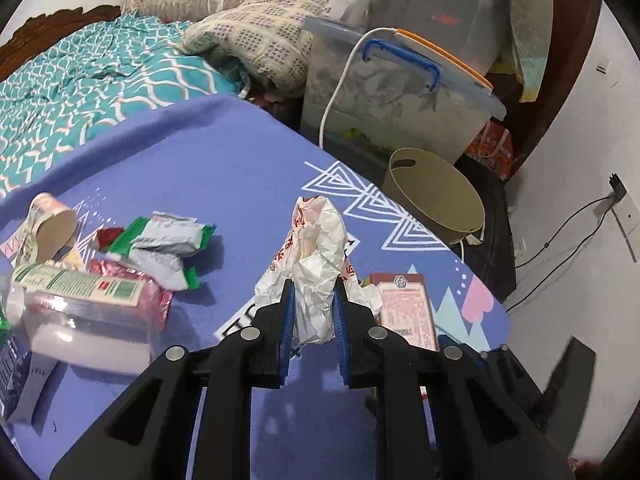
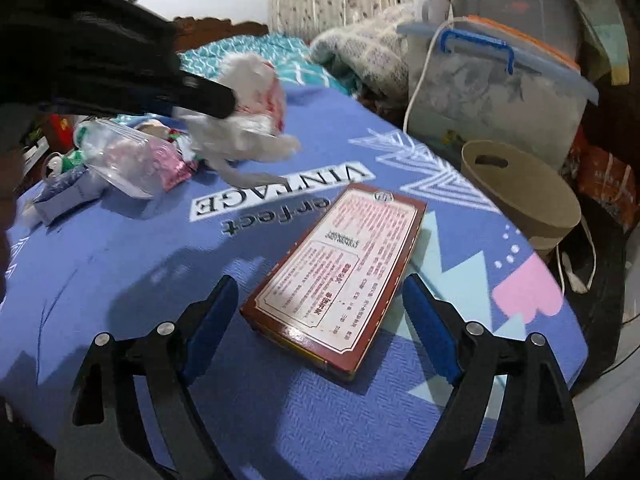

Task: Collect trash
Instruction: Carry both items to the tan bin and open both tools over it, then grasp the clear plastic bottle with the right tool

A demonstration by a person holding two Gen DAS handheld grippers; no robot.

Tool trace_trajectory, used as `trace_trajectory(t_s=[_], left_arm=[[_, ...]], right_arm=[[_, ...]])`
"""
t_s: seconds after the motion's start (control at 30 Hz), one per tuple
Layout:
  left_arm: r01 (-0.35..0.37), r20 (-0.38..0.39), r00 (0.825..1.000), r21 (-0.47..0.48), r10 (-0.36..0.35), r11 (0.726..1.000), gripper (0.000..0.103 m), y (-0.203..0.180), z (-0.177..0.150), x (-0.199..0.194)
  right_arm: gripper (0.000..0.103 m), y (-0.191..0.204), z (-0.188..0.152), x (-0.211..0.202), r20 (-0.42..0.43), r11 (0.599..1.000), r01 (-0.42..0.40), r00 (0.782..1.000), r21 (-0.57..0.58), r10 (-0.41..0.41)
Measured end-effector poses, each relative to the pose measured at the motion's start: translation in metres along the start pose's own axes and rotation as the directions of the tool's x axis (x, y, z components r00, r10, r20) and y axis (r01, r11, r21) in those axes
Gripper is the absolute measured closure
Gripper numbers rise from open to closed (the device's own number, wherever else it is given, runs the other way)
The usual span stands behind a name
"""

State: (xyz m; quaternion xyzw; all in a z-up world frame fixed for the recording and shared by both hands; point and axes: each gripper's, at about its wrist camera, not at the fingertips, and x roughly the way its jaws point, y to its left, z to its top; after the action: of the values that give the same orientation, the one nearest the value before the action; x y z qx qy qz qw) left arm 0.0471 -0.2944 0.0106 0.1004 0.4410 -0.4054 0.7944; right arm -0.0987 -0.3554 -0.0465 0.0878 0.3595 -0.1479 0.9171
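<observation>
I'm pinching the crumpled plastic bag (image 1: 318, 272) in the left gripper (image 1: 314, 300), lifted over the table (image 1: 224, 152); carrying it right to the beige bin (image 1: 436, 200) past the table's edge, I'm keeping the fingers tight. The right gripper (image 2: 320, 312) is gaping wide around the red box (image 2: 340, 276). The bin's inside is hidden.

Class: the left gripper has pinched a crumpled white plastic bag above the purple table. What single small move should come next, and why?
Probably carry the crumpled plastic bag rightward to the tan bin beyond the table's edge. The left gripper is shut on it, clear of the purple tablecloth, and the bin's mouth faces the table. The right gripper is open around the red box.
</observation>
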Motion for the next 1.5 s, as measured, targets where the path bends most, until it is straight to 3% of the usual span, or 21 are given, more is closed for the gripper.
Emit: trace_trajectory(t_s=[0.2, 0.43, 0.6, 0.73, 0.77, 0.8, 0.83, 0.87, 0.93, 1.03, 1.17, 1.3, 1.4, 1.5], left_arm=[[0.047, -0.025, 0.999, 0.008, -0.046, 0.999, 0.086, -0.005, 0.003, 0.009], [0.151, -0.084, 0.986, 0.104, -0.143, 0.983, 0.086, -0.062, 0.043, 0.062], [0.200, -0.130, 0.976, 0.195, -0.176, 0.960, 0.086, -0.121, 0.085, 0.113], [0.194, -0.145, 0.976, 0.229, -0.163, 0.954, 0.084, -0.152, 0.115, 0.149], [0.176, -0.144, 0.979, 0.240, -0.144, 0.955, 0.080, -0.160, 0.122, 0.160], [0.158, -0.142, 0.982, 0.241, -0.126, 0.958, 0.074, -0.163, 0.127, 0.166], [0.132, -0.142, 0.985, 0.234, -0.100, 0.963, 0.052, -0.165, 0.134, 0.175], [0.119, -0.136, 0.987, 0.226, -0.089, 0.967, 0.043, -0.166, 0.138, 0.179], [0.108, -0.120, 0.989, 0.214, -0.083, 0.971, 0.043, -0.167, 0.145, 0.183], [0.123, -0.116, 0.988, 0.199, -0.101, 0.972, 0.043, -0.164, 0.148, 0.175], [0.143, -0.076, 0.989, 0.195, -0.130, 0.970, 0.043, -0.148, 0.127, 0.142], [0.110, -0.029, 0.994, 0.196, -0.106, 0.975, 0.043, -0.113, 0.081, 0.098], [0.073, 0.006, 0.997, 0.153, -0.075, 0.986, 0.043, -0.067, 0.037, 0.057], [0.019, 0.021, 1.000, 0.068, -0.021, 0.998, 0.043, -0.011, -0.003, 0.018]], right_arm=[[0.033, -0.037, -0.003, -0.022, 0.070, 0.997, 0.021, 0.997, 0.074, -0.026], [0.034, -0.104, 0.018, -0.027, 0.145, 0.974, 0.157, 0.973, 0.162, -0.181], [0.034, -0.178, 0.049, -0.013, 0.131, 0.951, 0.161, 0.971, 0.264, -0.201], [0.033, -0.226, 0.068, 0.009, 0.095, 0.937, 0.162, 0.975, 0.310, -0.200], [0.030, -0.232, 0.071, 0.014, 0.089, 0.935, 0.164, 0.976, 0.314, -0.201], [0.021, -0.239, 0.073, 0.020, 0.085, 0.935, 0.163, 0.976, 0.316, -0.199], [0.019, -0.244, 0.076, 0.025, 0.076, 0.935, 0.156, 0.979, 0.320, -0.190], [0.019, -0.247, 0.077, 0.026, 0.088, 0.933, 0.157, 0.977, 0.324, -0.195], [0.019, -0.250, 0.078, 0.023, 0.111, 0.926, 0.188, 0.966, 0.327, -0.235], [0.020, -0.251, 0.073, 0.015, 0.140, 0.916, 0.168, 0.963, 0.365, -0.232], [0.031, -0.233, 0.071, 0.003, 0.181, 0.918, 0.111, 0.965, 0.381, -0.192], [0.047, -0.192, 0.079, 0.002, 0.213, 0.944, -0.021, 0.976, 0.329, -0.053], [0.048, -0.150, 0.091, 0.010, 0.205, 0.955, -0.131, 0.976, 0.267, 0.077], [0.047, -0.096, 0.102, 0.020, 0.174, 0.950, -0.254, 0.959, 0.181, 0.223]])
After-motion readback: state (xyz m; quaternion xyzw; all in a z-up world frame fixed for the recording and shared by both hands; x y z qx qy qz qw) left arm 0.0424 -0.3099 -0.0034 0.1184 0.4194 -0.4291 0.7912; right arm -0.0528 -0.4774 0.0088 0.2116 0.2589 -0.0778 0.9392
